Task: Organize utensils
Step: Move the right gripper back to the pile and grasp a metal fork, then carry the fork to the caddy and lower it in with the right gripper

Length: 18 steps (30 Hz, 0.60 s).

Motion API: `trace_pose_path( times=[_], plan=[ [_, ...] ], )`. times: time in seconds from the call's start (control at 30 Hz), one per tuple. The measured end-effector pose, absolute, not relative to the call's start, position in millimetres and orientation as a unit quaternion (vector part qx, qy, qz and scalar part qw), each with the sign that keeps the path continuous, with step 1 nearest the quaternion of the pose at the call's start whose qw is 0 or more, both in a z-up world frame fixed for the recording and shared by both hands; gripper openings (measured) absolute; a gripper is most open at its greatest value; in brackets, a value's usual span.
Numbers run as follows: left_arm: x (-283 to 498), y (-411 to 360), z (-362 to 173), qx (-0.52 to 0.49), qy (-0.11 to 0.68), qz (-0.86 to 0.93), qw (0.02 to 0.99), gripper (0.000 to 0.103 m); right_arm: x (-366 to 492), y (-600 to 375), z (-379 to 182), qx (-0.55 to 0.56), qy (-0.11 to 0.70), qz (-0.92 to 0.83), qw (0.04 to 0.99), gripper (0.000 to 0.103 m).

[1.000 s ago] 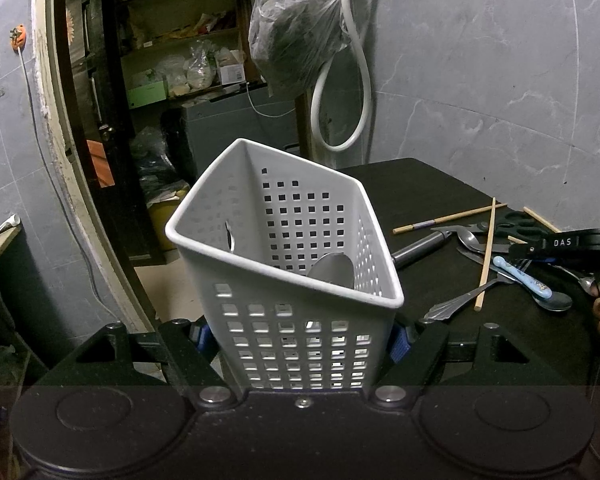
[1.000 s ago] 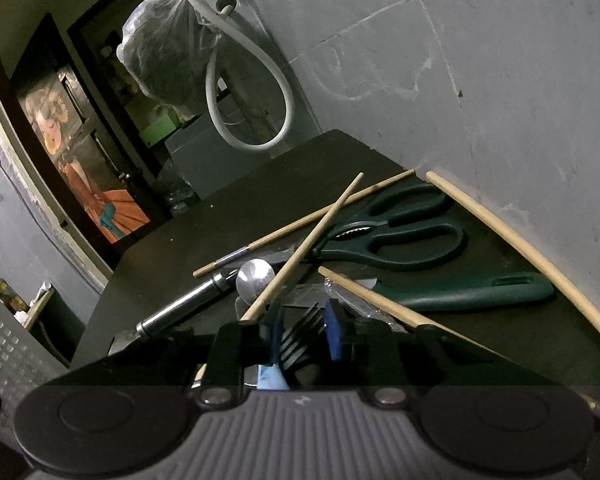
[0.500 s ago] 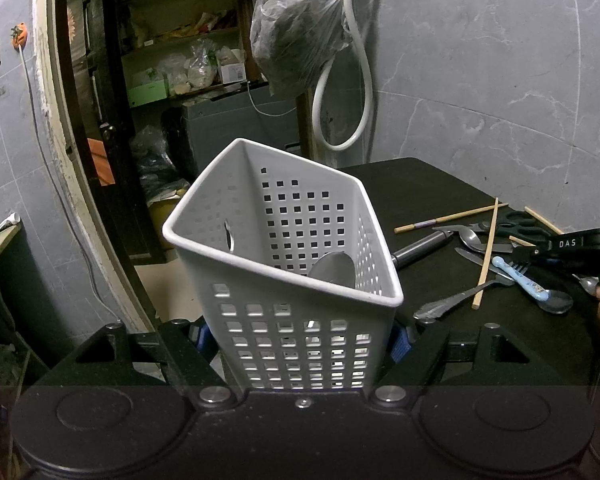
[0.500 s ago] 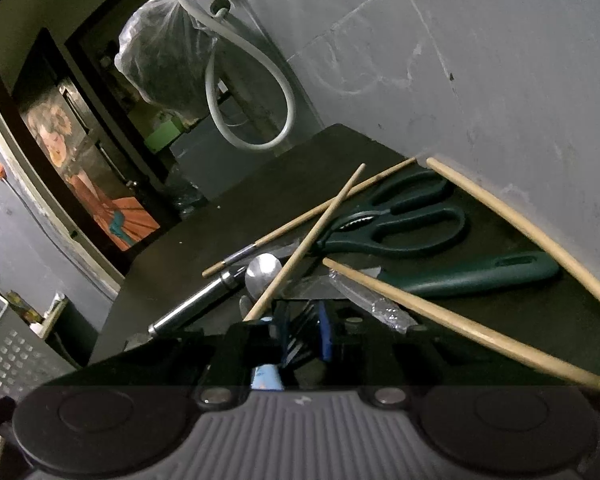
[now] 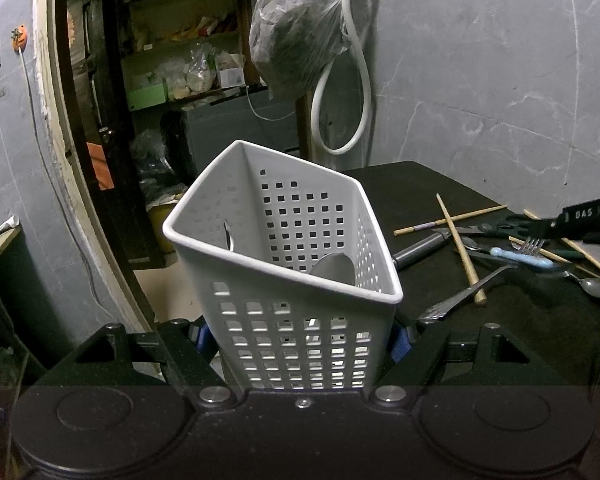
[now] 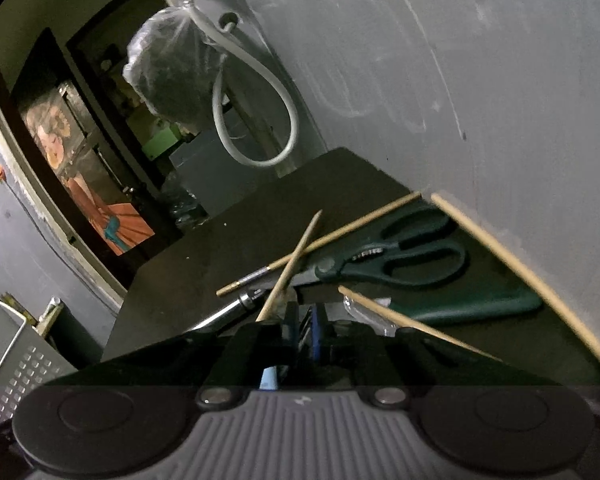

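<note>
white plastic basket (image 5: pixel 284 280), tilted at the desk's (image 5: pixel 420 188) left edge, is pinched at its sides by the left gripper (image 5: pixel 300 340). right gripper (image 6: pixel 306 320) has just been closing and pinches a blue-handled fork (image 5: pixel 534 245) above the utensil pile near the desk's right edge.

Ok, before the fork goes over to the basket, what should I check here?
1. Right hand-held gripper on the light-blue-handled metal fork: jaws have just been closing, fork between them: ok.
2. Left hand-held gripper clamped on the white perforated plastic basket: ok.
3. Basket mouth unobstructed, tilted: ok.
4. Room beside the metal spoon already inside: ok.
5. Fork free of the wooden chopsticks: cannot tell.
</note>
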State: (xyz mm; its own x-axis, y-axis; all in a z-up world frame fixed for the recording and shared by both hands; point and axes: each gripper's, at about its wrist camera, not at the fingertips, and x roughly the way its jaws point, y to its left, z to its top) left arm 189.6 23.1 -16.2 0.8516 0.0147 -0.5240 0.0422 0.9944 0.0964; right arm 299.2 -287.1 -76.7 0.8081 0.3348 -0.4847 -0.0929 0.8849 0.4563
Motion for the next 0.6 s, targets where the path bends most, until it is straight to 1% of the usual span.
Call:
trace_pose_path(
  times=[0.17,0.6],
  plan=[
    [190,24,-16,0.051,0.269,-0.011,0.962,0.078,290,-280,-54,0.159,0.274,0.11,0.942,0.006],
    [188,29,-19,0.056,0.259,-0.026,0.964,0.078,260,-270,-9,0.079,0.251,0.089,0.961,0.005]
  ],
)
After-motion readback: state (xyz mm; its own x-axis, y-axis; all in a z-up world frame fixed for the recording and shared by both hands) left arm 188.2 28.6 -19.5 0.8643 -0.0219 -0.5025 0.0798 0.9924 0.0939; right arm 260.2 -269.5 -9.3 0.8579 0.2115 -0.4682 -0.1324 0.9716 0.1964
